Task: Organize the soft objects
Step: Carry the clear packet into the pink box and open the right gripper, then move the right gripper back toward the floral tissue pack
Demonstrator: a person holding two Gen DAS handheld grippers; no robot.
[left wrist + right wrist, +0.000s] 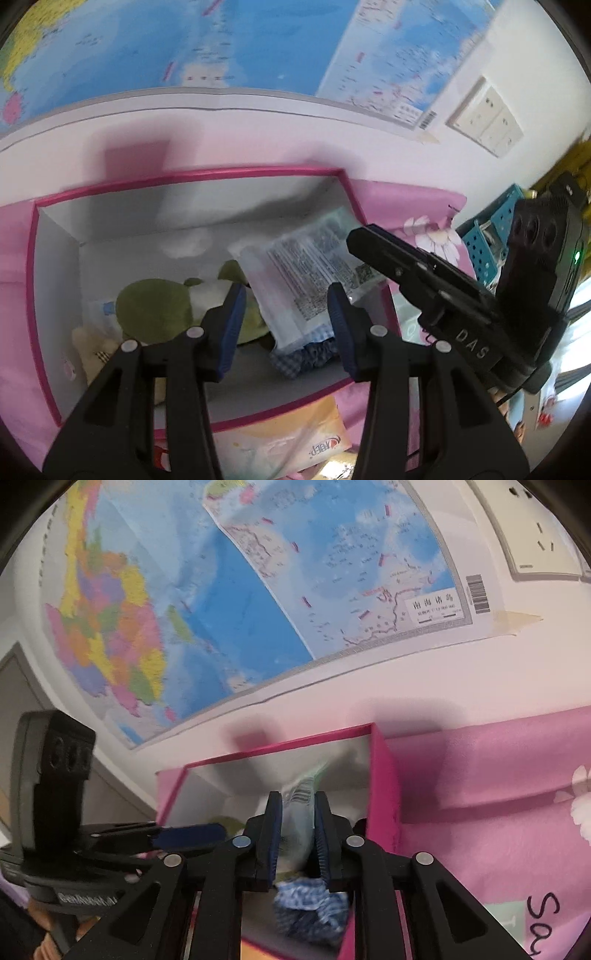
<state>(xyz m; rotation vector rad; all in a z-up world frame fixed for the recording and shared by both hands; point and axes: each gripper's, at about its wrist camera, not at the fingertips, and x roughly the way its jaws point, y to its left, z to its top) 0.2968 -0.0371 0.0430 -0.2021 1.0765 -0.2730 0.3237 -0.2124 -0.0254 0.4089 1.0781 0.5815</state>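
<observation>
The pink box [48, 332] fills the space ahead of and below the left gripper [286, 325], whose blue pads stand wide apart with nothing between them. Inside the box, ahead of the right gripper [297, 834], sits the clear plastic packet [303, 273] with printed text — the right gripper's pads are closed narrow on its edge, and it leans against the box's wall on the side nearer that gripper.

By my reading the packet is light and floppy, with a slick film that could slide out of a pinch; a hold near a corner or sealed seam should be firmer than one on the flat face. The green plush toy [155, 306], just ahead of the left gripper's left pad, looks soft and springy — it should compress, so a grip across its bulk seems safest. The blue checked cloth [306, 354], lying under the packet and below the right gripper, is limp and will likely bunch; taking a gathered fold would suit it.

The left wrist view alone shows the whole box floor, the plush, a pale beige soft item [92, 354] in the corner, and an orange-and-white packet [295, 439] outside the box near the gripper's base. The right wrist view alone shows the pads [273, 834] actually squeezing the packet, which the left view shows only as the right gripper's black body crossing it.
</observation>
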